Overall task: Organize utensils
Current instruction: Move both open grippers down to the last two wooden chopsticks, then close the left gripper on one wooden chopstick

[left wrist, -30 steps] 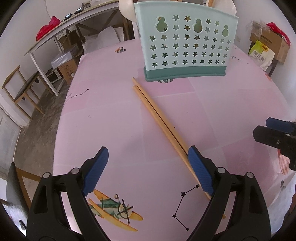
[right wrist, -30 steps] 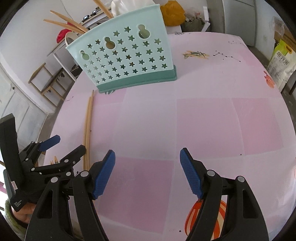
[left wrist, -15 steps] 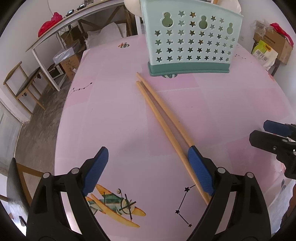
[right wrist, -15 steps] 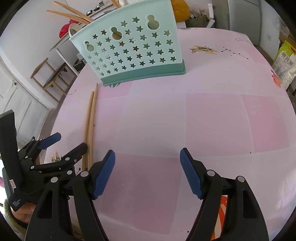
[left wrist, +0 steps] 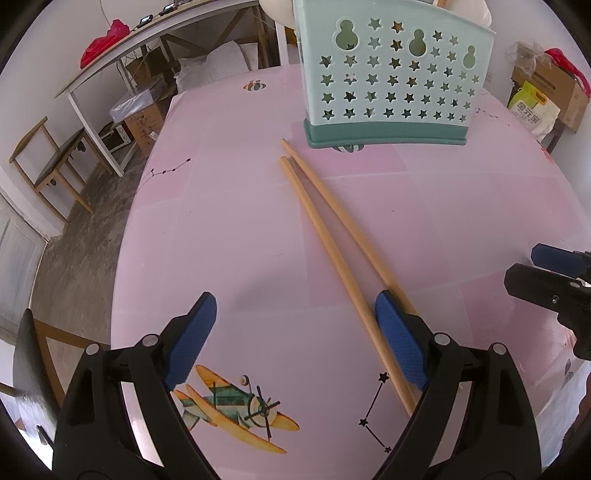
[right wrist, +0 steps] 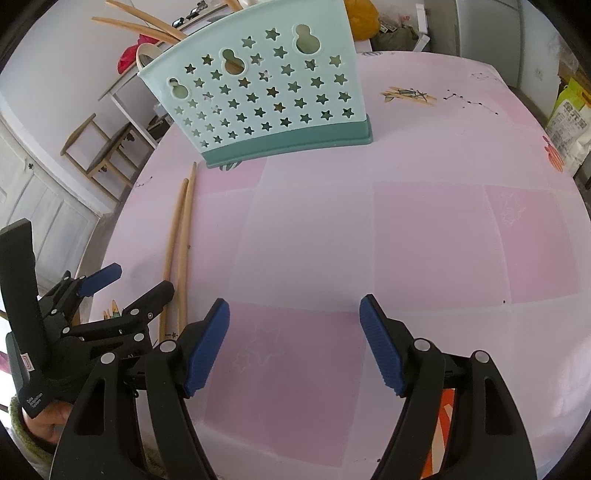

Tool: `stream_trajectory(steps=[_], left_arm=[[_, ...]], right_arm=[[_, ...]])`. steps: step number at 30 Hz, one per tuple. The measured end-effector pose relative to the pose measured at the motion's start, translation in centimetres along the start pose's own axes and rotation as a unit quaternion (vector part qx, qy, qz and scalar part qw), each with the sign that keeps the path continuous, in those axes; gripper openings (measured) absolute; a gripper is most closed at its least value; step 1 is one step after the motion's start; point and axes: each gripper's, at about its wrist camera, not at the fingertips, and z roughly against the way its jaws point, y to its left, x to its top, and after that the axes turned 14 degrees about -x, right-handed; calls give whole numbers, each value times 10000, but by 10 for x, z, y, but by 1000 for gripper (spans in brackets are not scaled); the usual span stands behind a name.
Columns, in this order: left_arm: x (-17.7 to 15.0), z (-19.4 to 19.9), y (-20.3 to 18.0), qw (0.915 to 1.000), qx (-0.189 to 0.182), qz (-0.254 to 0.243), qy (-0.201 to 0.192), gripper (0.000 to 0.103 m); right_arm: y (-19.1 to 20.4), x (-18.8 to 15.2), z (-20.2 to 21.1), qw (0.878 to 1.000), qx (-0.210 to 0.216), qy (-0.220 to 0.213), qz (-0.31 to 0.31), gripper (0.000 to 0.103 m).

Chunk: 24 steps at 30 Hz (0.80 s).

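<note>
1. Left wrist view: my left gripper (left wrist: pixel 291 334) hangs over the pink tablecloth (left wrist: pixel 229 229) with its jaws spread wide, holding nothing.
2. I see 2 wooden chopsticks (left wrist: pixel 332 251) lying side by side on the cloth, running from near the basket toward my right-hand finger (left wrist: pixel 400 343), which covers the near end of 1 of them.
3. I see the pale green star-cut basket (left wrist: pixel 391 85) standing upright at the far side, just beyond the chopstick tips.
4. Right wrist view: my right gripper (right wrist: pixel 293 343) is also wide open and empty over bare cloth, well right of the chopsticks.
5. More chopsticks (right wrist: pixel 136 22) stick up out of the basket.
</note>
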Motion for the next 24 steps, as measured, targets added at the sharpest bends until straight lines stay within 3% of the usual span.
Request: stream_trajectory(steps=[5,8,14,19,24], left_arm=[[-1,2,3,9999,70,-69,-93,84],[-3,5,8,9998,58,-83,-176,76],[-7,10,22,9997,-17,14,-251,45],[-10,11,24,9998,-29,-32,-201,6],[-20,17,25,9999,-85,12,-124,5]], right_arm=[[1,-1,0,10000,5,18,14,72],[1,-1,0,10000,-1,8,17,72],[0,-1,0,10000,4,6,17,72],[1,0,2,10000,29,-12,34,72],[3,-2,2,10000,30,10,77,72]])
